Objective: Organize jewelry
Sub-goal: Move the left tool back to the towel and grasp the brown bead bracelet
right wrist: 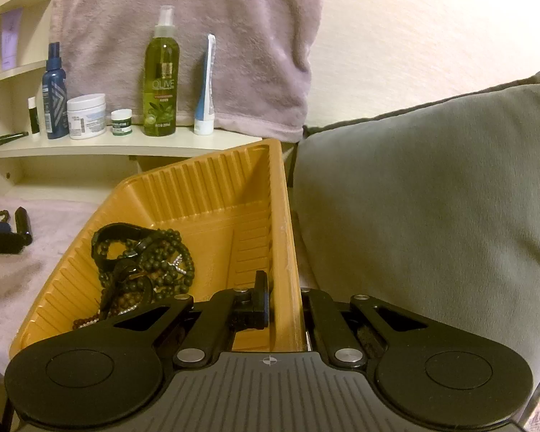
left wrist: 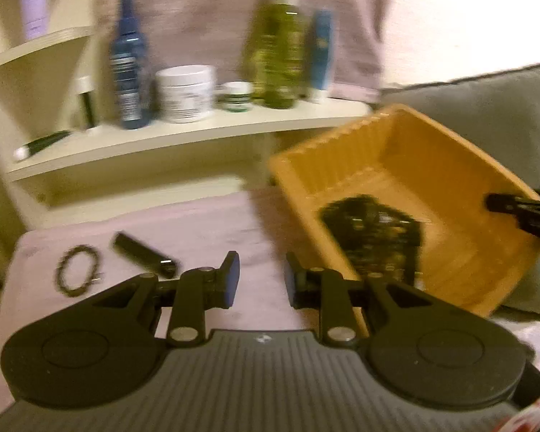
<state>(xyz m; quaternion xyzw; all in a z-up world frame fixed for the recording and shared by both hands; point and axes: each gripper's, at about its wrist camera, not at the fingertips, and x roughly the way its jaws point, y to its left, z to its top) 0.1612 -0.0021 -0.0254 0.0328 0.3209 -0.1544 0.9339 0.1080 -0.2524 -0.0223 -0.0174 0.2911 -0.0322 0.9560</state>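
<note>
Looking along the left wrist view, the left gripper (left wrist: 261,280) hangs released over a pale pink blanket (left wrist: 212,223), its jaws apart with nothing between them. A beaded bracelet (left wrist: 77,268) lies on the blanket toward its left edge, and a small black case (left wrist: 144,257) rests just beside it, apart from it. To the right, an orange plastic tray (left wrist: 388,151) sits tilted, with a dark heap of jewelry (left wrist: 372,241) inside; the blur makes it hard to tell single pieces. The right gripper (left wrist: 514,208) reaches in at the tray's right rim. Behind, a shelf (left wrist: 183,140) carries bottles and jars.

From the right wrist view, the right gripper (right wrist: 284,297) is clenched on the orange plastic tray's (right wrist: 216,187) right wall, one finger inside and the other outside it. The jewelry (right wrist: 144,259) shows as dark bead strands and a black band, piled toward the tray's left wall. A grey cushion (right wrist: 432,198) stands just beside the tray on the right. On the shelf (right wrist: 126,144), a green olive spray bottle (right wrist: 160,82) stands upright.
</note>
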